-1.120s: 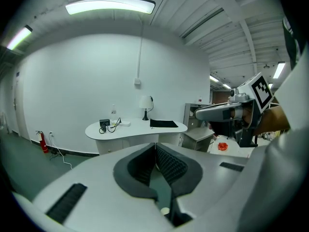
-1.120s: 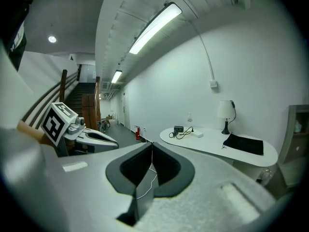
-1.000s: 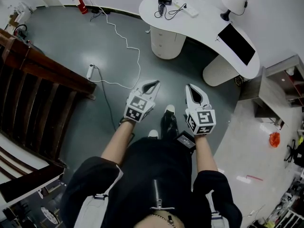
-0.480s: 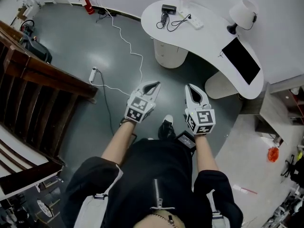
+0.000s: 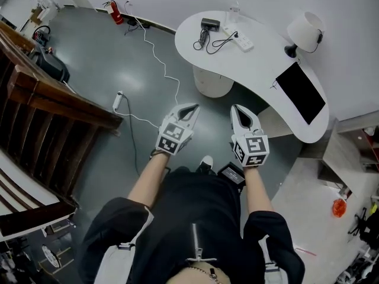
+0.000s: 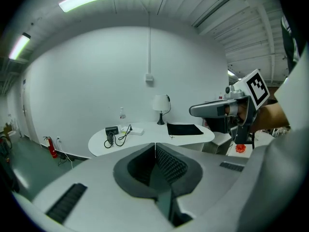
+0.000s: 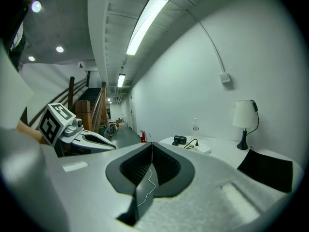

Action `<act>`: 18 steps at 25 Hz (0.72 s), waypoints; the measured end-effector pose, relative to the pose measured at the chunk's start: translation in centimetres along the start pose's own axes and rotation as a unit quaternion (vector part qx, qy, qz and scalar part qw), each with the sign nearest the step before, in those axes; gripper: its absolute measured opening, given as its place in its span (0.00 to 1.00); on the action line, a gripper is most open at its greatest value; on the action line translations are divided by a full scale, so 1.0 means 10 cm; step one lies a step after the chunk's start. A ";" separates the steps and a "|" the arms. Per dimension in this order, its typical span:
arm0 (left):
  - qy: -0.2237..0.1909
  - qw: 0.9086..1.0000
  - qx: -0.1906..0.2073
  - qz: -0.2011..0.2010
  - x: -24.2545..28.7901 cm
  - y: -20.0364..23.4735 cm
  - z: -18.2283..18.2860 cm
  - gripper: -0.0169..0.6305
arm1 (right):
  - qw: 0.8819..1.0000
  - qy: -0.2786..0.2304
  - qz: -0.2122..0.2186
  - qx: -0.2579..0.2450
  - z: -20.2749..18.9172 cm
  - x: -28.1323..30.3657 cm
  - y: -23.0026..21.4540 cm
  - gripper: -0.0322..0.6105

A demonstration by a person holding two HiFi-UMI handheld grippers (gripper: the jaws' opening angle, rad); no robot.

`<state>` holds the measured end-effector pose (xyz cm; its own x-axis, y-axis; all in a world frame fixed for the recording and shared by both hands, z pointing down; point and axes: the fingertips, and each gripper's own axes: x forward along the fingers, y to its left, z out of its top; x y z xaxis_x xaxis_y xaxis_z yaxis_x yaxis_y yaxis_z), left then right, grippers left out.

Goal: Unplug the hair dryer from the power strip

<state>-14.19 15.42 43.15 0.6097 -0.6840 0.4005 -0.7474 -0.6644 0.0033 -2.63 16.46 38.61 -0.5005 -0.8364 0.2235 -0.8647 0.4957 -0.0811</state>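
The person is holding both grippers out above the grey floor, well apart from the white table. The left gripper is carrying its jaws pressed together with nothing between them, and the right gripper is doing the same. The hair dryer is lying on the table at about twelve o'clock from the grippers, its black cord looping toward the power strip at its four o'clock.

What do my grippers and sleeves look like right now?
The left gripper and right gripper are white shells with dark ribbed pads. Each bears a cube with black-and-white square markers. The sleeves are black and short, and the forearms are bare.
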 end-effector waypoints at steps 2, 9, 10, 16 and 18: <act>0.000 1.000 0.000 0.005 0.06 0.05 0.05 0.05 | 1.000 -0.003 0.003 0.000 0.05 0.07 -0.07 0.06; 0.001 1.000 -0.003 0.014 0.29 0.18 0.15 0.05 | 1.000 -0.003 0.011 0.003 0.09 0.25 -0.28 0.06; 0.000 1.000 -0.004 0.014 0.33 0.19 0.16 0.05 | 1.000 -0.002 0.011 0.003 0.09 0.29 -0.31 0.06; 0.006 1.000 -0.005 0.008 0.61 0.36 0.18 0.05 | 1.000 0.001 0.009 0.005 0.10 0.54 -0.50 0.06; 0.005 1.000 -0.005 0.005 0.75 0.44 0.22 0.05 | 1.000 0.002 0.007 0.005 0.11 0.66 -0.59 0.06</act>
<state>-12.34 6.75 44.15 0.5999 -0.6872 0.4097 -0.7558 -0.6548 0.0083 -0.89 7.81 39.49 -0.5132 -0.8281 0.2256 -0.8575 0.5060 -0.0935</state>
